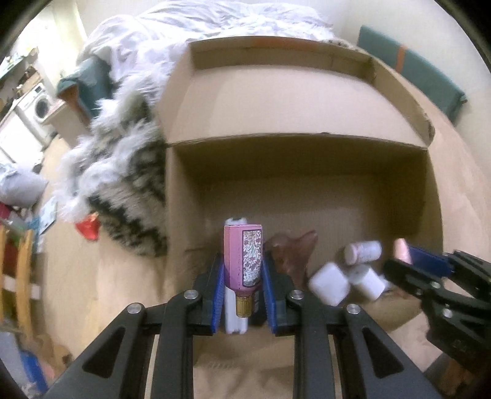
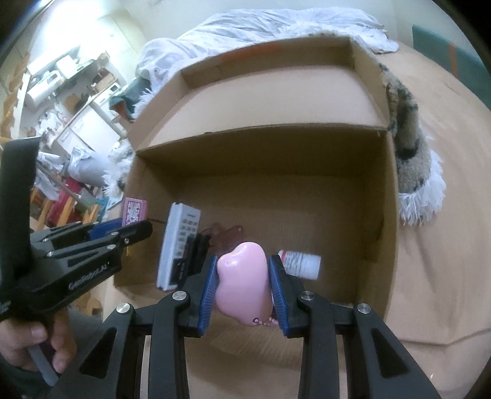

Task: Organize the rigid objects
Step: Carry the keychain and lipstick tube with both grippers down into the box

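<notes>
My left gripper (image 1: 242,264) is shut on a pink flowered perfume bottle (image 1: 243,254) with a gold cap, held over the near-left part of an open cardboard box (image 1: 294,184). It also shows in the right wrist view (image 2: 133,211). My right gripper (image 2: 244,276) is shut on a pink heart-shaped object (image 2: 242,282), held over the box's near side. In the left wrist view, the right gripper (image 1: 408,254) enters from the right. Inside the box lie a white remote control (image 2: 179,245), a brown object (image 2: 227,236), a white labelled bottle (image 2: 302,262) and a white cube (image 1: 328,284).
The box sits on a tan bed sheet (image 2: 438,214). A furry white-and-dark throw (image 1: 122,172) lies left of the box and a white duvet (image 1: 214,24) behind it. A teal headboard (image 1: 414,70) is at far right. A cluttered room with a washing machine (image 1: 36,107) lies left.
</notes>
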Demonstrator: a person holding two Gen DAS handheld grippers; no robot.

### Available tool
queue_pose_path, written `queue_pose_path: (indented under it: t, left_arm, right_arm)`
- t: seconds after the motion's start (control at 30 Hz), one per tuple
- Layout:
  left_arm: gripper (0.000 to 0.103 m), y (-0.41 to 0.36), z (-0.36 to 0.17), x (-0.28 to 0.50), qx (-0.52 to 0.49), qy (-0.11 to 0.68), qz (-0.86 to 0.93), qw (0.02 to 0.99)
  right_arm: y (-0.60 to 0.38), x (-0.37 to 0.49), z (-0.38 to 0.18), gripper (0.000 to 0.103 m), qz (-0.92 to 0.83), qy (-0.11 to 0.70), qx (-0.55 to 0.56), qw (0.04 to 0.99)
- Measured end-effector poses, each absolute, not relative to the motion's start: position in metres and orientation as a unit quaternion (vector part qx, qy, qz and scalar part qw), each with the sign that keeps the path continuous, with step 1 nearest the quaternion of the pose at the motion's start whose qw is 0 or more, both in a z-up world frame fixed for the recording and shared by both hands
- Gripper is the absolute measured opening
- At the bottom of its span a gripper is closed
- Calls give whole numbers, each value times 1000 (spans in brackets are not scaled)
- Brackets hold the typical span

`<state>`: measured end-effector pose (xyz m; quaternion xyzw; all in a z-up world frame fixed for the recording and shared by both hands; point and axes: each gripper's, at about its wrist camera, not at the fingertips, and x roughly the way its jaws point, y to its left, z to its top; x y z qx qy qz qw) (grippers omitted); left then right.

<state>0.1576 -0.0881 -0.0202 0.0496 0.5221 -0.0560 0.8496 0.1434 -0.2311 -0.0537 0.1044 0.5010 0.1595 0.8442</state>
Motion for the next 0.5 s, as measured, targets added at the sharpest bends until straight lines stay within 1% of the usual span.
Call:
queue_pose_path:
  t: [0.1,0.3,0.5]
  left_arm:
    - [20,-89,-29,159,50,516,-62,853]
    - [20,-87,-50,165,48,537,-59,840]
    - [20,-84,-56,166,38,542,-51,838]
  right_arm:
    - [-235,153,-62,35,150,510,121,838]
    - [-235,158,-74,35,144,530,132,825]
    - [-238,161,-88,35,130,554,145,809]
